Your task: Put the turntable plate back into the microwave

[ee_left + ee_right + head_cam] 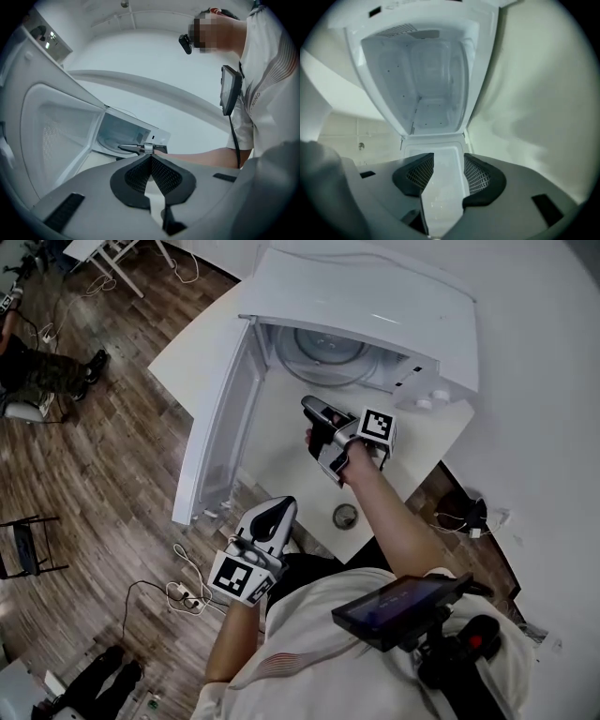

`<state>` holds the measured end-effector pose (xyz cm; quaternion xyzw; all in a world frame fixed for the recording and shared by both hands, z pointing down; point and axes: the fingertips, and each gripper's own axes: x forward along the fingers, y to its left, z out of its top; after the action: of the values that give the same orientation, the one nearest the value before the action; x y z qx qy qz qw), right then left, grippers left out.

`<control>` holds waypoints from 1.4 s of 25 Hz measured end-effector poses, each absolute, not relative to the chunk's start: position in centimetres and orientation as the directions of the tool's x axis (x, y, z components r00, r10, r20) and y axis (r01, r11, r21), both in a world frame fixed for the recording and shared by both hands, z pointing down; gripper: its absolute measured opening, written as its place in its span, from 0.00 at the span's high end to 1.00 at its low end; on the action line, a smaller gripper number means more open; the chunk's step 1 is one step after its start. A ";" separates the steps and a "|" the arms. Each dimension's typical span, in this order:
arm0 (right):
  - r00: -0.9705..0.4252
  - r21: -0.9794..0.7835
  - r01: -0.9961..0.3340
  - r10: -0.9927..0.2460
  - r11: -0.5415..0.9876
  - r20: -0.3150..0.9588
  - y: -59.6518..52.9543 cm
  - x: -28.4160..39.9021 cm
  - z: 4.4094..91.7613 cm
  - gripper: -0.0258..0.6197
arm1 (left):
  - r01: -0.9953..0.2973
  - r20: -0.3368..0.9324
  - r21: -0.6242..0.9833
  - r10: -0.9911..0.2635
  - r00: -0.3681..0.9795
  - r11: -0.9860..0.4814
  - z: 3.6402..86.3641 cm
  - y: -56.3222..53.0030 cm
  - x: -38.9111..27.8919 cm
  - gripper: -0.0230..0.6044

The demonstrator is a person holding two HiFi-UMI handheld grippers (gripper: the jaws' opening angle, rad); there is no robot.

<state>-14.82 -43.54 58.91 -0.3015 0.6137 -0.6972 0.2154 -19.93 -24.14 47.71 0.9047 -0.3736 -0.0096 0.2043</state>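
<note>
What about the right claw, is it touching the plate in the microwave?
Apart. In the head view the right claw hangs outside the microwave, with white table between it and the plate.

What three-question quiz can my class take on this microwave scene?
1. True or false: the microwave door is shut.
2. Which gripper has its fingers apart? A. left gripper B. right gripper C. both
3. Fill in: the plate lies ___ the microwave.
Key: 1 false; 2 B; 3 inside.
</note>
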 end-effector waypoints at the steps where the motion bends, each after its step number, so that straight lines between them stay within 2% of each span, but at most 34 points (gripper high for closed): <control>1: -0.728 -0.991 -0.076 -0.673 -0.111 0.131 -42.5 -14.7 57.5 0.65 | -0.668 0.122 0.369 -0.678 0.724 -0.646 47.2 -23.9 -20.2 0.95; 4: -0.715 -0.994 -0.105 -0.696 0.023 0.059 -39.0 -13.8 53.3 0.65 | -0.656 0.100 0.349 -0.669 0.736 -0.669 45.6 -22.4 -20.9 0.95; 8: -0.659 -0.963 -0.206 -0.752 0.172 0.006 -33.5 -11.7 48.0 0.88 | -0.633 0.054 0.303 -0.650 0.758 -0.712 42.5 -19.9 -22.0 0.95; 11: -0.642 -0.922 -0.269 -0.766 0.277 -0.042 -28.9 -10.7 43.7 0.95 | -0.607 0.018 0.278 -0.628 0.778 -0.744 40.1 -17.7 -22.7 0.95; 16: -0.634 -0.864 -0.344 -0.770 0.369 -0.077 -21.3 -10.4 38.3 0.95 | -0.586 0.000 0.256 -0.606 0.795 -0.769 37.6 -14.3 -23.4 0.95; 20: -0.619 -0.768 -0.469 -0.783 0.437 -0.067 -17.5 -8.9 35.2 0.95 | -0.602 -0.005 0.244 -0.621 0.783 -0.760 35.2 -13.0 -23.3 0.95; 27: -0.589 -0.497 -0.679 -0.805 0.540 -0.070 -13.4 -6.1 30.2 0.95 | -0.641 -0.007 0.202 -0.656 0.755 -0.740 32.3 -10.8 -22.6 0.95; 35: -0.628 -0.306 -0.726 -0.775 0.616 -0.070 -9.5 -1.7 27.5 0.95 | -0.699 -0.015 0.168 -0.711 0.703 -0.695 30.3 -6.7 -17.9 0.95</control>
<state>-1.66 -9.45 27.53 -0.4199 0.8936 -0.1250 0.0981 -17.88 -6.71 30.30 0.9198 -0.3831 -0.0396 0.0750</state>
